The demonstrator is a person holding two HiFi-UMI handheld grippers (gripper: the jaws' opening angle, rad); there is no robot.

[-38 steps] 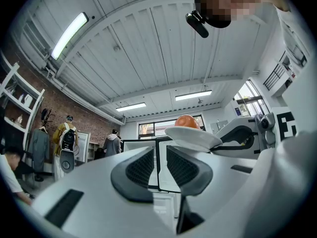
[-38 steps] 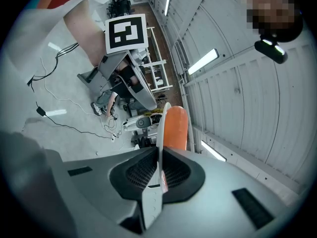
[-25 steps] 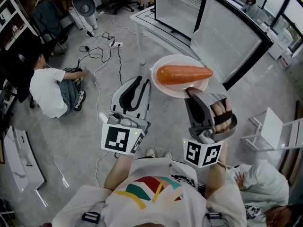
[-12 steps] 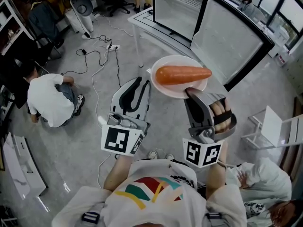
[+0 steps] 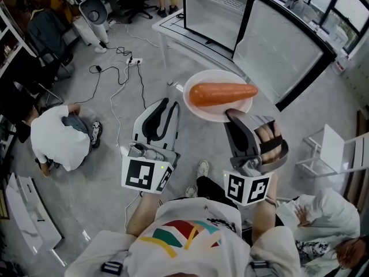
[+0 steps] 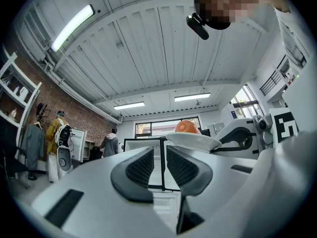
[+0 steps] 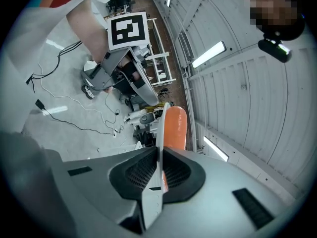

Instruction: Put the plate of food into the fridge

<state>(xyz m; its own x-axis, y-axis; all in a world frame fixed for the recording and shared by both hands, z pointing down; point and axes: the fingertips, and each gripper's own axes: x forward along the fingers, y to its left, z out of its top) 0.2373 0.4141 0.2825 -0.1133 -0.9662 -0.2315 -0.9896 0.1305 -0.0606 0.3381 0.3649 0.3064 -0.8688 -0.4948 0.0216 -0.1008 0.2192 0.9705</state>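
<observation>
A white plate (image 5: 218, 106) carrying one large orange carrot (image 5: 222, 93) is held out level in front of me. My right gripper (image 5: 231, 114) is shut on the plate's near rim; in the right gripper view the plate (image 7: 159, 133) runs edge-on between the pads with the carrot (image 7: 174, 128) beyond. My left gripper (image 5: 168, 105) hovers just left of the plate, its jaws a narrow gap apart with nothing between them. From the left gripper (image 6: 160, 160) view the plate (image 6: 193, 141) floats at the right. The fridge (image 5: 214, 6) stands ahead with its door (image 5: 279, 52) swung open.
The fridge rests on a white table (image 5: 173, 26). A person (image 5: 55, 142) crouches on the floor at the left, near loose cables (image 5: 118, 68). A white chair (image 5: 328, 154) stands at the right. Another person (image 5: 320, 218) sits at the lower right.
The plate and both grippers keep their pose while the view shifts toward the fridge. The crouching person at the left has bent lower. A shoe now shows under the grippers.
</observation>
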